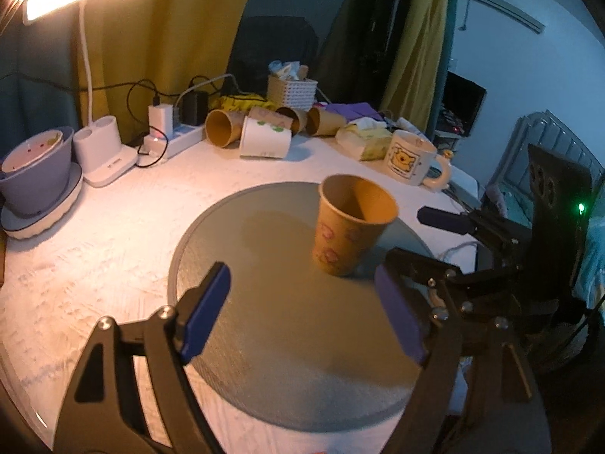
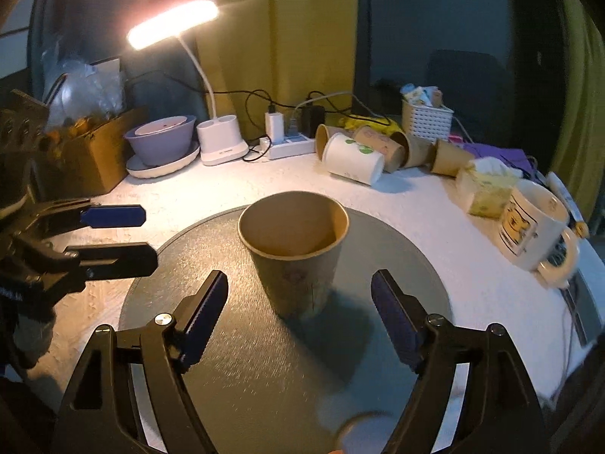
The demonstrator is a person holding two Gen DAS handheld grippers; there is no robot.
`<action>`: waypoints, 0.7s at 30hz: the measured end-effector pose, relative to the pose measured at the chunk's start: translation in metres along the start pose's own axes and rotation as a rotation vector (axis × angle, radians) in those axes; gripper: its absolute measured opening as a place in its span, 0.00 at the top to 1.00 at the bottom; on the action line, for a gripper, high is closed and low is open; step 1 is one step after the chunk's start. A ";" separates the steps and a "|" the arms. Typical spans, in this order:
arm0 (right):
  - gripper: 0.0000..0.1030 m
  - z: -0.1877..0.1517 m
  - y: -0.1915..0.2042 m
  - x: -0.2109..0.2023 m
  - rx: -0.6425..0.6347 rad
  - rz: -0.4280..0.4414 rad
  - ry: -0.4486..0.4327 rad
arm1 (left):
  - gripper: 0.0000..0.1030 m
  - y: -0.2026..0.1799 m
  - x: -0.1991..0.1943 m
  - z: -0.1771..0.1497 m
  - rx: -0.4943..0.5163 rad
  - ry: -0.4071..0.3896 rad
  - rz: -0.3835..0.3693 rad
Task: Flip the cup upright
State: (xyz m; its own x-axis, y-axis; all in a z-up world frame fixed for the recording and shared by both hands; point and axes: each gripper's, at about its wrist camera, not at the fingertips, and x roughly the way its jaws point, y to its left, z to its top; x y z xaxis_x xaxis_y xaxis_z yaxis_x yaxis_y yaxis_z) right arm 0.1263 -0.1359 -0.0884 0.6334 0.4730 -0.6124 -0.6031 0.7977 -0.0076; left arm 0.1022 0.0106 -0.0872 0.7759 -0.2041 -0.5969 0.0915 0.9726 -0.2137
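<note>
- As the cup (image 2: pixel 294 249) stands mouth up on the round mat (image 2: pixel 264 370), the flip looks done; little appears left beyond pulling back.
- Cup sits on the mat's far half, base down, touched by nothing.
- Right hand-held gripper (image 2: pixel 298 314): released, jaws wide apart, one either side of the cup's near wall, clear of it.
- Left hand-held gripper (image 1: pixel 302 310): released and empty, over the mat, near side of the cup.
- Spare cups (image 1: pixel 261 128) lie tipped on the bench (image 1: pixel 113 234) beyond the mat.
</note>
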 end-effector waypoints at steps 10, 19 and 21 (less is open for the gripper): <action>0.21 -0.012 0.008 -0.034 0.092 -0.094 0.016 | 0.21 -0.021 -0.032 -0.017 0.039 -0.038 -0.010; 0.21 -0.016 0.019 -0.073 0.135 -0.149 -0.009 | 0.21 -0.037 -0.069 -0.023 0.058 -0.113 0.025; 0.21 -0.016 0.022 -0.082 0.138 -0.161 -0.019 | 0.21 -0.041 -0.079 -0.023 0.067 -0.137 0.025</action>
State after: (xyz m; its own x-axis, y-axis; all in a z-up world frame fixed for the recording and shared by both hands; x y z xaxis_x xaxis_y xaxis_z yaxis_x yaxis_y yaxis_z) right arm 0.0530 -0.1632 -0.0510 0.7263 0.3413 -0.5967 -0.4221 0.9065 0.0048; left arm 0.0225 -0.0162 -0.0493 0.8559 -0.1670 -0.4895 0.1087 0.9834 -0.1454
